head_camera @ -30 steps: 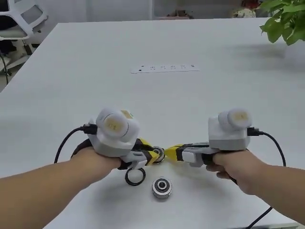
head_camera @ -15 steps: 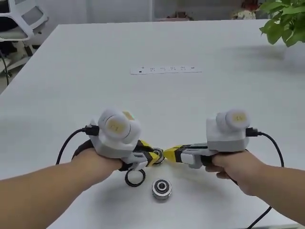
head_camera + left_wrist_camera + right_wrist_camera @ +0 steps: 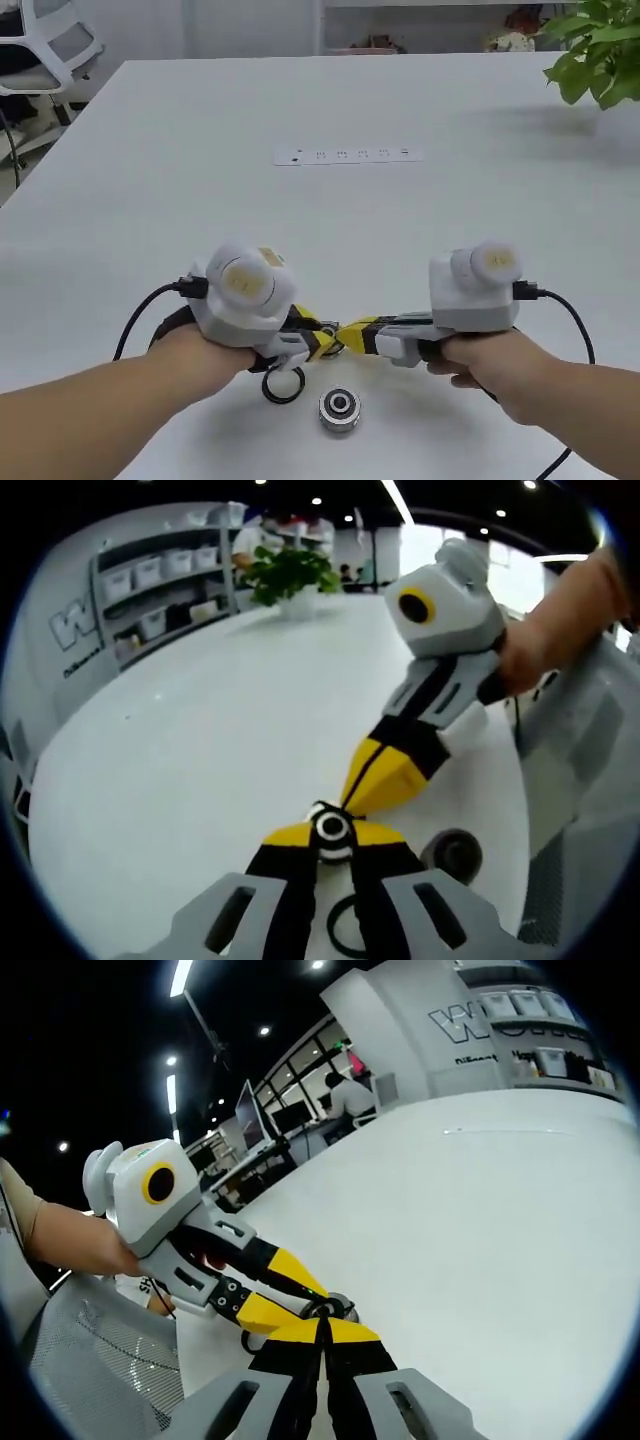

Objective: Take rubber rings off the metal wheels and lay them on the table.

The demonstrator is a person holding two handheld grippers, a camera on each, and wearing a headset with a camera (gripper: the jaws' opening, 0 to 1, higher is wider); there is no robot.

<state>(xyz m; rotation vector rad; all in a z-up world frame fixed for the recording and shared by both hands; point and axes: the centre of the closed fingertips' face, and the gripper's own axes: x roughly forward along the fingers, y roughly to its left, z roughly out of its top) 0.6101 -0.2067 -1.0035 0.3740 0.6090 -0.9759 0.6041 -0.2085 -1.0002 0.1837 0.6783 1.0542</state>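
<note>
- Left hand [image 3: 195, 352] and right hand [image 3: 482, 358] sit low in the head view, forearms coming in from the bottom corners, each wrapped round a gripper handle.
- Left gripper [image 3: 312, 342] points right and the right gripper [image 3: 355, 336] points left; the yellow tips meet nose to nose at lower centre, just above the table [image 3: 330, 230].
- Left gripper: jaws clamped on a small metal wheel [image 3: 331, 827], one yellow jaw on each side of it, hub facing its camera in the left gripper view.
- Right gripper: jaws pressed together, tips touching the rim of that wheel from the far side. Cannot tell whether any rubber is pinched between them.
- Loose rubber ring [image 3: 283, 384] lies flat on the table, just below the left gripper, bottom centre of the head view.
- Second wheel [image 3: 340, 409] lies flat on the table, just right of the ring and apart from it, below where the tips meet.
- Power strip [image 3: 347, 155] lies at upper centre of the table, well apart from the work.
</note>
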